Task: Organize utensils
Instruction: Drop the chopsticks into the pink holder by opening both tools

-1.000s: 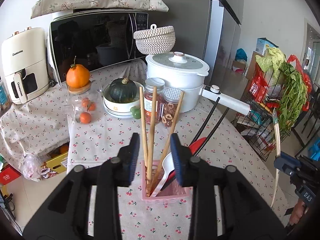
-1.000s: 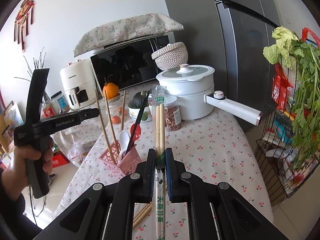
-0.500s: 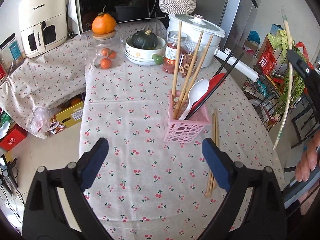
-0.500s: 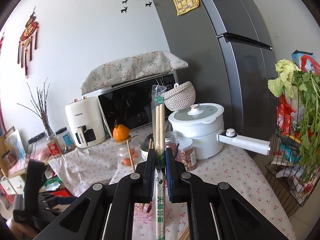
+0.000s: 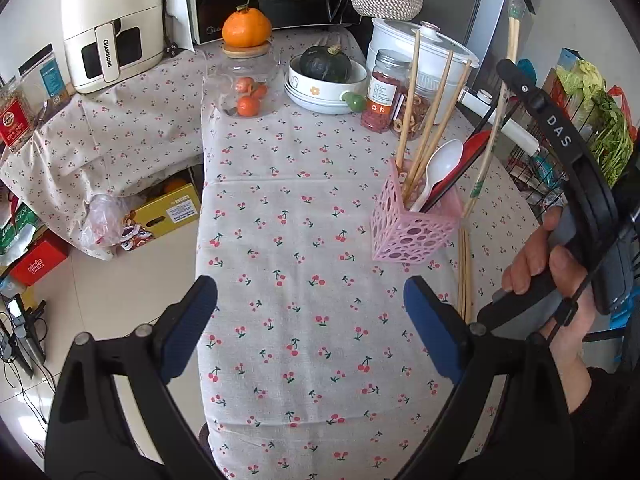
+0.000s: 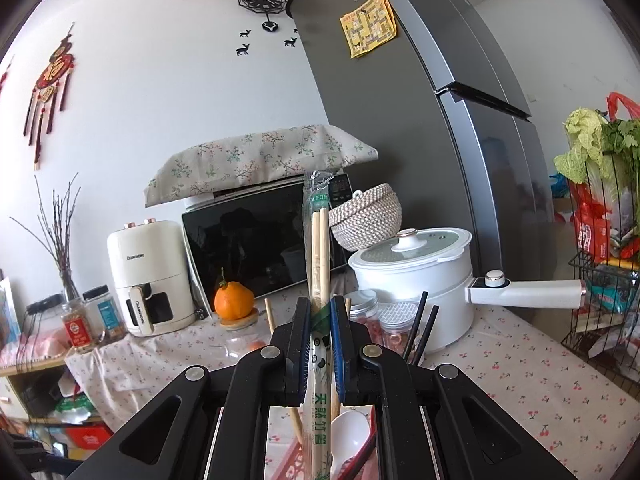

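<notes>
A pink perforated utensil holder (image 5: pixel 416 224) stands on the cherry-print tablecloth (image 5: pixel 304 288), holding wooden chopsticks (image 5: pixel 424 120), a white spoon (image 5: pixel 440 164), a red spoon and black chopsticks. My right gripper (image 6: pixel 320 320) is shut on a wrapped pair of bamboo chopsticks (image 6: pixel 319 248), held upright just right of and above the holder; they also show in the left wrist view (image 5: pixel 492 128). My left gripper (image 5: pixel 308 316) is open wide and empty, above the cloth in front of the holder. Loose bamboo chopsticks (image 5: pixel 464 272) lie right of the holder.
Behind the holder stand two jars (image 5: pixel 384 96), a bowl with a green squash (image 5: pixel 326 76), a glass jar with an orange on top (image 5: pixel 248 76), a white pot (image 6: pixel 416 280), a microwave (image 6: pixel 260 248) and an air fryer (image 5: pixel 112 24). A wire rack of greens (image 6: pixel 600 208) stands right.
My left gripper opened wide, let go of the holder and pulled back and up. My right gripper brought the wrapped chopsticks closer, beside and above the holder.
</notes>
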